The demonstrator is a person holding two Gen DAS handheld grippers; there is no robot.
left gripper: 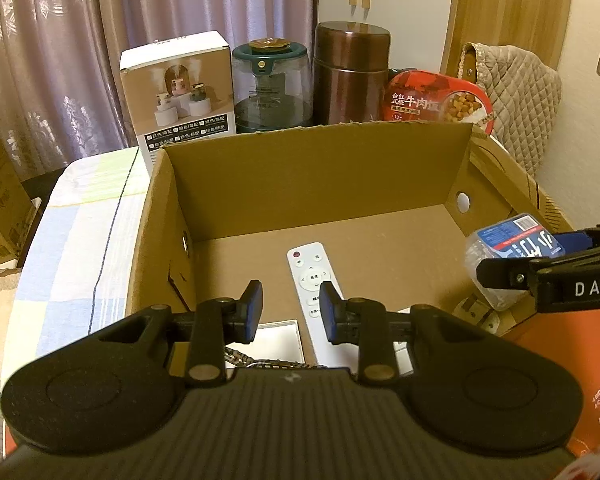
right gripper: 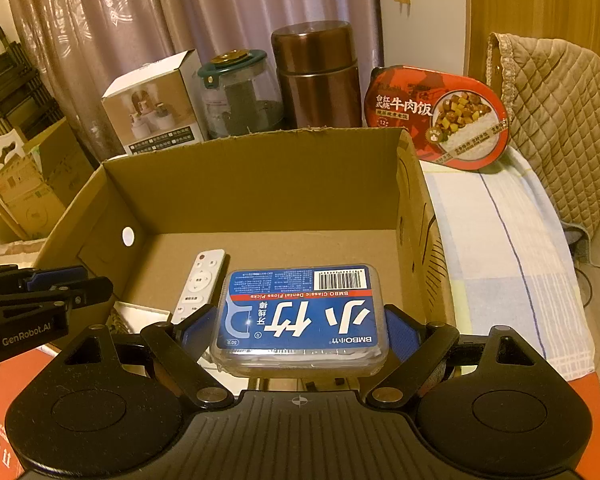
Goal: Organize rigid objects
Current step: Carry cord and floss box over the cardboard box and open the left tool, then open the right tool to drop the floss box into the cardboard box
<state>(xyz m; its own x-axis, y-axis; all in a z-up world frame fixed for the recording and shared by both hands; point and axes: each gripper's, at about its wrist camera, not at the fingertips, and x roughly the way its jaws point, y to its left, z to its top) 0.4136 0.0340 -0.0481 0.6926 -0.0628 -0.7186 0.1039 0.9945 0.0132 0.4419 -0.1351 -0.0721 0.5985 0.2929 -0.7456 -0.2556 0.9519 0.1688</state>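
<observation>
An open cardboard box point(left gripper: 312, 168) stands on the bed; it also shows in the right wrist view point(right gripper: 260, 184). A white remote point(left gripper: 314, 280) lies on its floor, also seen from the right wrist point(right gripper: 200, 280). My left gripper point(left gripper: 291, 310) is open and empty, just above the remote at the box's near edge. My right gripper point(right gripper: 300, 330) is shut on a clear dental floss pick box with a blue label point(right gripper: 302, 316), held over the box's near right side. That floss box point(left gripper: 508, 248) and the right gripper point(left gripper: 540, 268) also show at the right of the left wrist view.
Behind the cardboard box stand a white product box point(left gripper: 176, 92), a green-lidded glass jar point(left gripper: 272, 84), a brown metal canister point(left gripper: 350, 72) and a red beef rice meal tray point(right gripper: 436, 118). A white card point(left gripper: 276, 340) lies in the box's near corner. A quilted cushion point(right gripper: 560, 120) is at right.
</observation>
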